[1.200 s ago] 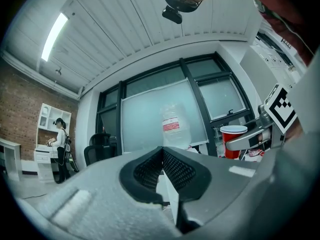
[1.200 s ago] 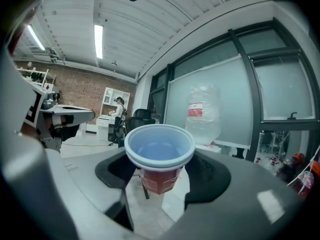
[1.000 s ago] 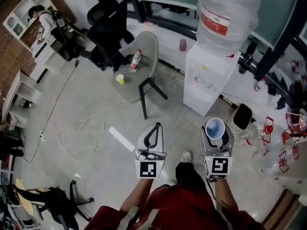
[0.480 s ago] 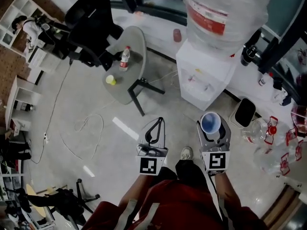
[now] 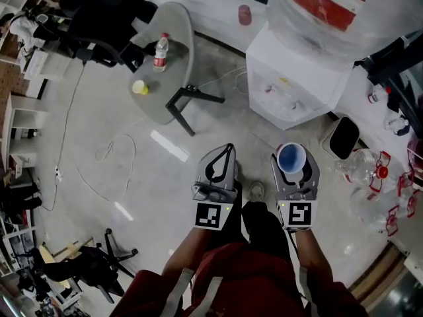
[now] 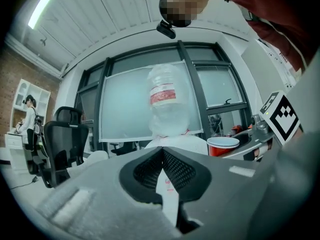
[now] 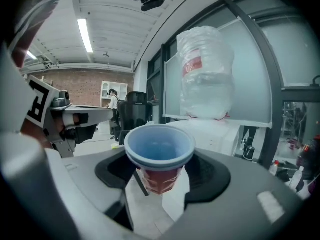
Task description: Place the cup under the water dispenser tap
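**Cup in right gripper, short of the dispenser**

My right gripper [image 5: 295, 166] has its jaws set wide and closed on the cup [image 7: 159, 153], red outside and blue inside. The cup sits upright between the pads, mouth up. My left gripper [image 5: 219, 165] is closed with its tips touching and nothing between them; it is level with the right one, just beside it. The water dispenser [image 5: 291, 84], white with a large bottle [image 5: 322, 5] on top, stands ahead of the cup, apart from it. On the grey table [image 5: 173, 28], a plastic bottle [image 5: 160, 51] stands mid-top and a yellow cup [image 5: 139, 87] near the left edge.
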